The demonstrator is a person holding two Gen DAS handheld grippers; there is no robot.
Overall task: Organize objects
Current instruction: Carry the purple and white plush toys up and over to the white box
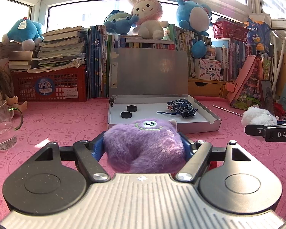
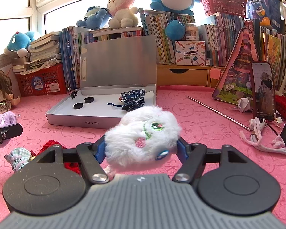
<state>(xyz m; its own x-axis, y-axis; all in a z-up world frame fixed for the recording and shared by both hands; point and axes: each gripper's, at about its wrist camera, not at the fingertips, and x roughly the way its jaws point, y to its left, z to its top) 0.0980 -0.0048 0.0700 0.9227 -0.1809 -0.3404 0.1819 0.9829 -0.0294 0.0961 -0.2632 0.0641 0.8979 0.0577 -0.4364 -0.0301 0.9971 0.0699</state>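
Observation:
My left gripper [image 1: 143, 148] is shut on a purple fluffy toy [image 1: 143, 145] and holds it just in front of the open silver box [image 1: 200, 126]. My right gripper [image 2: 141, 148] is shut on a white fluffy toy [image 2: 141, 133], in front and to the right of the same box [image 2: 70, 120]. The box holds two black discs [image 1: 128, 111] and a dark blue patterned pouch [image 1: 182, 107]. Its lid stands open at the back. The white toy [image 1: 259, 117] and right gripper also show at the right edge of the left wrist view. The purple toy [image 2: 2, 120] shows at the left of the right wrist view.
A glass mug [image 1: 2, 124] stands at the left on the pink mat [image 1: 57, 126]. A doll [image 2: 0, 91] sits far left. A phone [image 2: 263, 91], a metal rod [image 2: 217, 112], white cords [image 2: 261, 139], a red knit piece [image 2: 53, 147] and a small checked pouch [image 2: 19, 158] lie about. Books, baskets and plush toys line the back.

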